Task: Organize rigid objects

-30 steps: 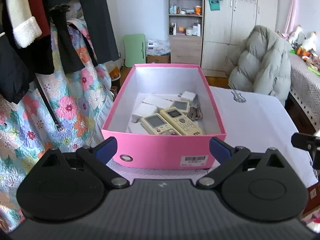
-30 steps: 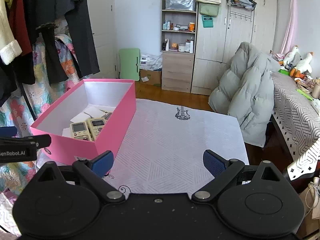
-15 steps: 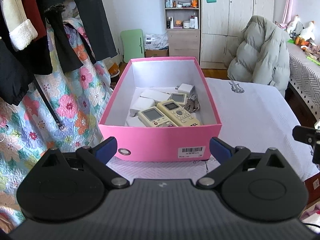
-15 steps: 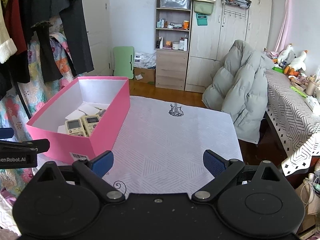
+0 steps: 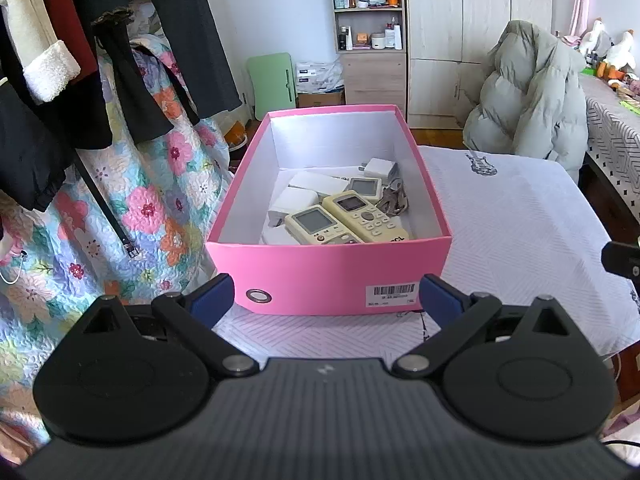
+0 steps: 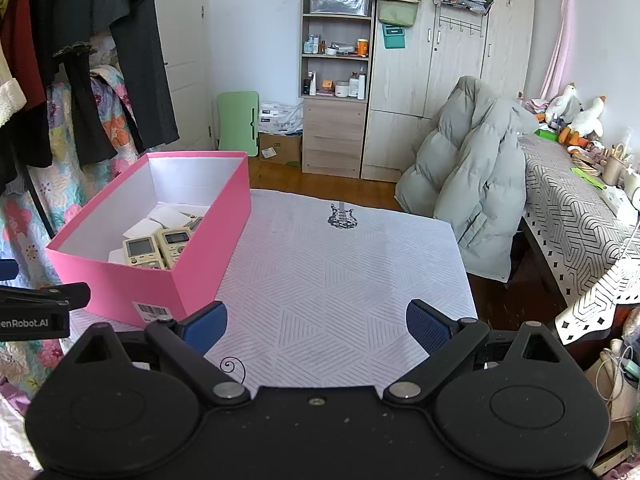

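Both grippers, left gripper and right gripper, released; 2 remotes in pink box look light, stiff; grip mid-body.

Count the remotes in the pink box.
3. Two long remotes lie side by side near the front wall of the box: one on the left, one on the right. A smaller one lies behind them. Others may be hidden beneath.

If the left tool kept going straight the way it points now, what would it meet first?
Most likely the near short wall of the pink box, around its metal eyelet and barcode label. The left tool is open and empty, with that wall directly ahead; the remaining gap is hard to judge.
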The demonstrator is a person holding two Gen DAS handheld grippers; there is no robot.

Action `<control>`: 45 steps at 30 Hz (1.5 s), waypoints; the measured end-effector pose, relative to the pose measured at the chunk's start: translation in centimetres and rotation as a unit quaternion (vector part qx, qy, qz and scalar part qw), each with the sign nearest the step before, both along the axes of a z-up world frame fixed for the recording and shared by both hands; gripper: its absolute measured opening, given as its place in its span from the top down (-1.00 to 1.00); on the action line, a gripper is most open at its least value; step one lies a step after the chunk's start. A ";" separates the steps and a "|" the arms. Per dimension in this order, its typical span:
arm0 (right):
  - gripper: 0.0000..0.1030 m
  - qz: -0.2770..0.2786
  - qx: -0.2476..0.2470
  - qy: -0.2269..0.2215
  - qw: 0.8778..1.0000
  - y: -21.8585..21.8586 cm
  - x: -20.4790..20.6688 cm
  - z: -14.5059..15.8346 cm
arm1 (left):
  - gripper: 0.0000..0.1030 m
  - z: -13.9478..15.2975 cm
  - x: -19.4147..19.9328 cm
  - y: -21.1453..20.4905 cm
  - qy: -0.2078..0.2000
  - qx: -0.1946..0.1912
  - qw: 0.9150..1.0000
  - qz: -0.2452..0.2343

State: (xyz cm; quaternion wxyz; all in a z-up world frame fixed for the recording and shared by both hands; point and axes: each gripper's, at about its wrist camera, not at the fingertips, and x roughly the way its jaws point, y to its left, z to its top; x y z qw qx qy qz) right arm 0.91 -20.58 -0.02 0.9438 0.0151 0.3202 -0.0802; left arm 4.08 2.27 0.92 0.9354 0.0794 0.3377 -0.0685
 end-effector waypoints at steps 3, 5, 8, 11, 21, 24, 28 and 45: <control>-0.90 -0.001 -0.001 0.001 1.000 0.0 0.1 0.0 | -0.95 -0.1 0.2 0.2 0.005 -0.007 1.000 0.001; -0.90 -0.001 -0.002 0.002 1.000 0.0 0.1 0.0 | -1.00 -0.1 0.2 0.4 0.006 -0.011 1.000 0.004; -0.90 -0.002 -0.002 0.003 1.000 0.1 0.2 0.0 | -1.00 -0.1 0.3 0.7 0.006 -0.015 1.000 0.008; -0.90 -0.002 -0.002 0.003 1.000 0.1 0.1 0.0 | -1.00 -0.2 0.3 0.7 0.006 -0.015 1.000 0.010; -0.90 -0.005 -0.004 0.002 1.000 0.3 0.0 0.0 | -1.00 -0.3 0.2 1.0 0.004 -0.015 1.000 0.019; -0.90 -0.005 -0.004 0.002 1.000 0.3 0.0 0.0 | -1.00 -0.2 0.2 1.0 0.002 -0.014 1.000 0.020; -0.90 -0.005 -0.005 0.002 1.000 0.4 -0.1 0.1 | -1.00 -0.1 0.1 1.1 -0.001 -0.015 1.000 0.021; -0.90 -0.009 -0.006 0.001 1.000 0.8 -0.4 0.1 | -1.00 -0.1 -0.2 1.2 -0.004 -0.016 0.999 0.034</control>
